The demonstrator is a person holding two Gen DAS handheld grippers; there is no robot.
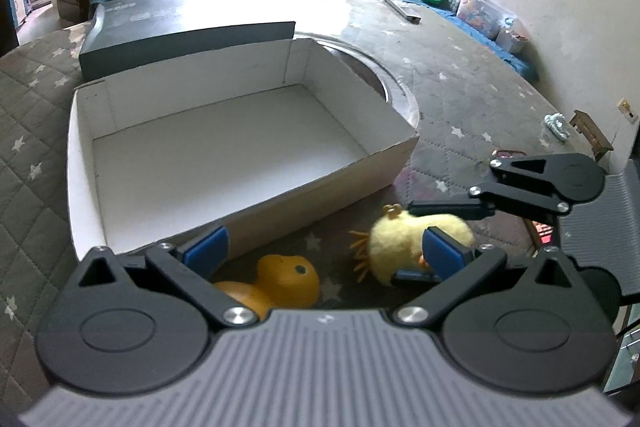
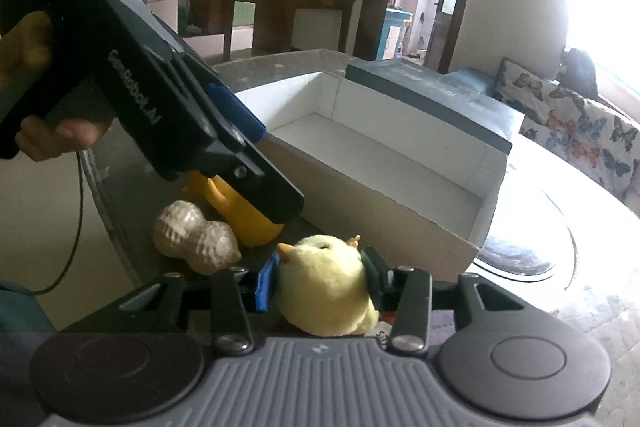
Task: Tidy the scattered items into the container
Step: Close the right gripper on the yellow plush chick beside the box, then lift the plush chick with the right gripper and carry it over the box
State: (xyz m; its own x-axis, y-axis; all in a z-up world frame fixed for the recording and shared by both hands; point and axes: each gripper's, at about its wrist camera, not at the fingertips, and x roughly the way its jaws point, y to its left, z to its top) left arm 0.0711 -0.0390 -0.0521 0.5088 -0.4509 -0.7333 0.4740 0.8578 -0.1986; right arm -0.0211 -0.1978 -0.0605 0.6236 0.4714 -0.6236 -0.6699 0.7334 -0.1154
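Pressed between my right gripper's (image 2: 320, 283) blue pads sits the fluffy yellow chick (image 2: 326, 287), squeezed at both flanks; its orange beak points to the left in the right wrist view, toward the peanut-shaped toy (image 2: 196, 237). From my left wrist camera the chick's body lies lengthwise across the picture, comb towards the box. My left gripper (image 1: 324, 247) hangs spread, pads holding nothing, over the orange rubber duck (image 1: 280, 287), whose head points right, its body running back under my left finger. Duck and chick lie near each other on the grey star-quilted cover (image 1: 460, 79), just before the near wall of the white cardboard box (image 1: 248, 215). That wall rises right behind both toys. The box floor lies bare, and its grey lid (image 1: 180, 27) rests against the far rim. To the right the quilt runs clear towards the wall.
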